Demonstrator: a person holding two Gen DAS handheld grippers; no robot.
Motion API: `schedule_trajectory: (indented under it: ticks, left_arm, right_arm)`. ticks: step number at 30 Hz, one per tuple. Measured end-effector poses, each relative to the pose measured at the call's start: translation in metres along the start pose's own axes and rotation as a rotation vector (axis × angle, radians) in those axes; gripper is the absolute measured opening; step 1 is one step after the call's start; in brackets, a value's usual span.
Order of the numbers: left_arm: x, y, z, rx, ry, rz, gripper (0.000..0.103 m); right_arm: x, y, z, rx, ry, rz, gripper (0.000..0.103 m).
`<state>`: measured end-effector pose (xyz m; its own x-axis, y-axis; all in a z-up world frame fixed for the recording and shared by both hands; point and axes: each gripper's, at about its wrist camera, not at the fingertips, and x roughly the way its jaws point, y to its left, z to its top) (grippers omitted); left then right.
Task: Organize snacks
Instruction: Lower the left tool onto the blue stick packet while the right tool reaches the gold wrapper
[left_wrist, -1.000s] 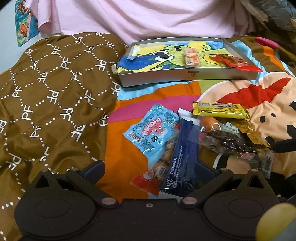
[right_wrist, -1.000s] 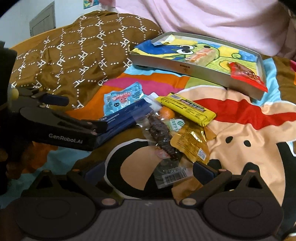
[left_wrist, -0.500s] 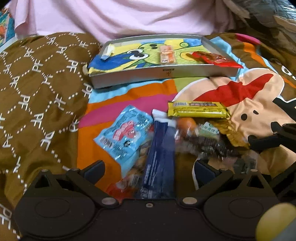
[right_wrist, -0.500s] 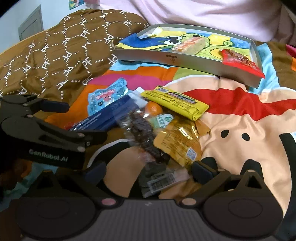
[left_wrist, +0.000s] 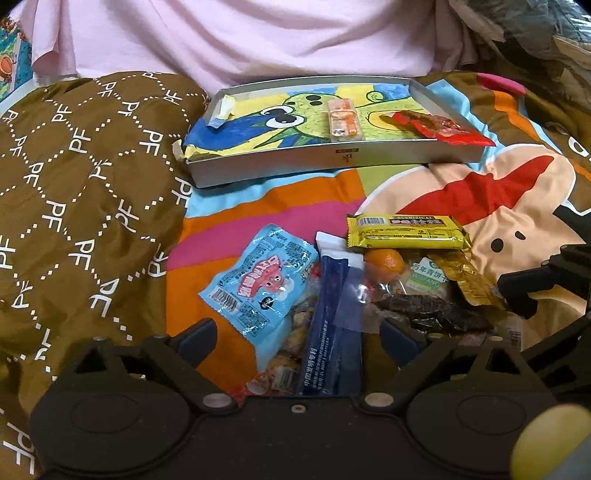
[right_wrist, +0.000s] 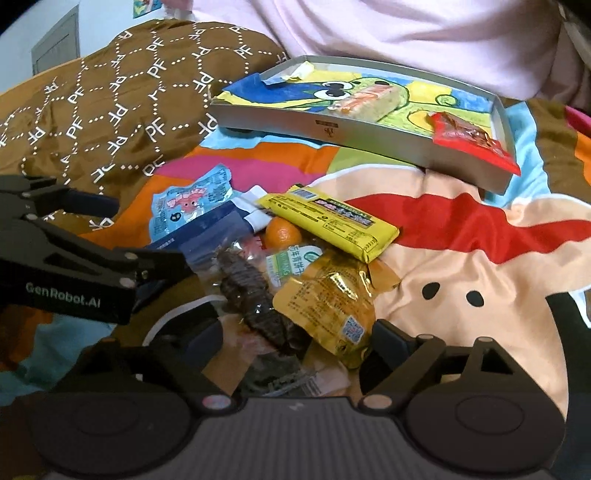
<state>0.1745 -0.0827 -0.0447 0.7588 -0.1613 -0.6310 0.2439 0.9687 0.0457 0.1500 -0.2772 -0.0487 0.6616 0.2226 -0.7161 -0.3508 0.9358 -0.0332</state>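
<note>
Snacks lie in two groups: we count two in the grey tray (left_wrist: 332, 162), an orange-and-white bar (left_wrist: 343, 120) and a red packet (left_wrist: 439, 127). Our left gripper (left_wrist: 297, 334) closes around the dark blue packet (left_wrist: 334, 321), not yet pinching; our right gripper (right_wrist: 295, 341) closes likewise around the dark dried-fruit bag (right_wrist: 258, 302).

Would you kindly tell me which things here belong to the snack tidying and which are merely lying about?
Job: grey tray; yellow bar; dark blue packet; light blue packet; gold pouch; small orange.
Lying about: brown quilt; cartoon blanket; pink cloth.
</note>
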Motion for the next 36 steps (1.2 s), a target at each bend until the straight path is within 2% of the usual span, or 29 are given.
schedule_trajectory:
  ticks: [6,12,16,23,27,31,33,36]
  left_arm:
    - [-0.003,0.001,-0.001,-0.007,-0.002,-0.014,0.089]
    - [-0.003,0.002,-0.002,-0.01,-0.003,-0.027,0.085]
    - [-0.001,0.004,-0.002,-0.016,0.0,-0.025,0.081]
    - [0.001,0.009,-0.001,-0.029,0.005,-0.033,0.076]
    - [0.0,0.006,-0.002,0.003,0.008,-0.057,0.071]
    - [0.001,0.0,-0.005,0.04,0.015,-0.076,0.063]
    - [0.001,-0.004,-0.006,0.062,0.018,-0.082,0.062]
    - [0.003,-0.011,-0.008,0.101,0.023,-0.079,0.061]
  right_arm:
    - [-0.003,0.001,0.001,-0.035,0.0,0.028,0.078]
    - [-0.009,0.002,0.002,-0.059,-0.005,0.036,0.077]
    - [-0.014,-0.008,0.005,-0.003,-0.03,0.047,0.079]
    - [-0.016,-0.032,0.009,0.18,-0.085,0.083,0.086]
    - [-0.013,-0.039,0.01,0.257,-0.106,0.094,0.087]
    - [-0.012,-0.041,0.011,0.296,-0.113,0.138,0.089]
    - [-0.015,-0.042,0.012,0.318,-0.117,0.164,0.091]
    - [-0.013,-0.042,0.013,0.329,-0.116,0.133,0.092]
